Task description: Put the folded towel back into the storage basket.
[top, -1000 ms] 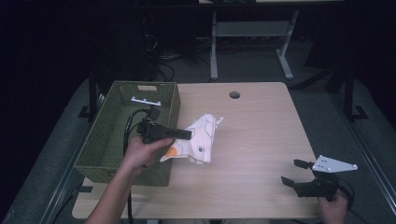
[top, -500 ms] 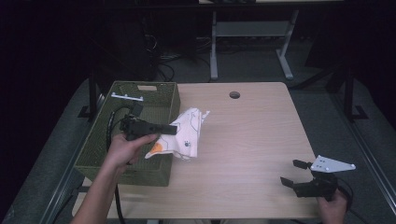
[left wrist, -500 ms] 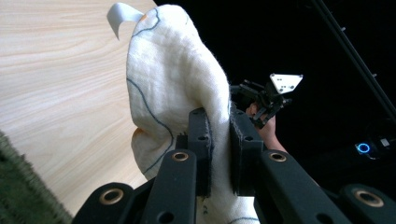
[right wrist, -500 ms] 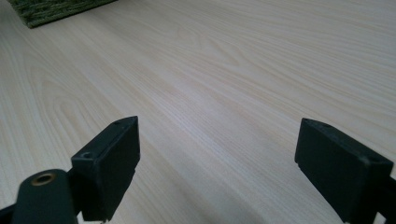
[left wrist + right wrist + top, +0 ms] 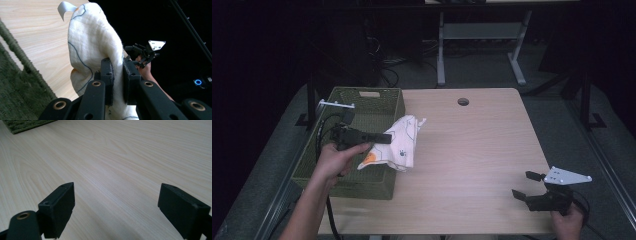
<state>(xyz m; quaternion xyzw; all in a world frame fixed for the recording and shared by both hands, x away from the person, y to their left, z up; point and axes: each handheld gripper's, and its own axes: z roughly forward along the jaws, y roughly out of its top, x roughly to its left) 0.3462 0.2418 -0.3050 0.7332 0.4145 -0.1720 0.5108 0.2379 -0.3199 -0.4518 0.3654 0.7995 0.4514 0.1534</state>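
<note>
Main risk I see: the left gripper (image 5: 117,75) pinches just a fold of the cloth (image 5: 398,142), and most of the fabric hangs free below and beside the jaws. If the hand swings toward the basket (image 5: 374,106) too low, I expect the drooping end to catch on the basket rim or drag on the table (image 5: 477,150) and pull out of the pinch. A loose drop could also leave part of it draped over the wall instead of inside.

Near side: right gripper (image 5: 532,186) sits low by the table's front right corner, jaws spread wide, nothing between them, pointing across bare wood. No role yet, I'd say.

Further in: left forearm reaches up along the basket, hand wrapped round the grip, jaws roughly level and pointing right. Cloth is clamped tight, lifted over the basket's right wall, partly above the table, partly above the basket.
</note>
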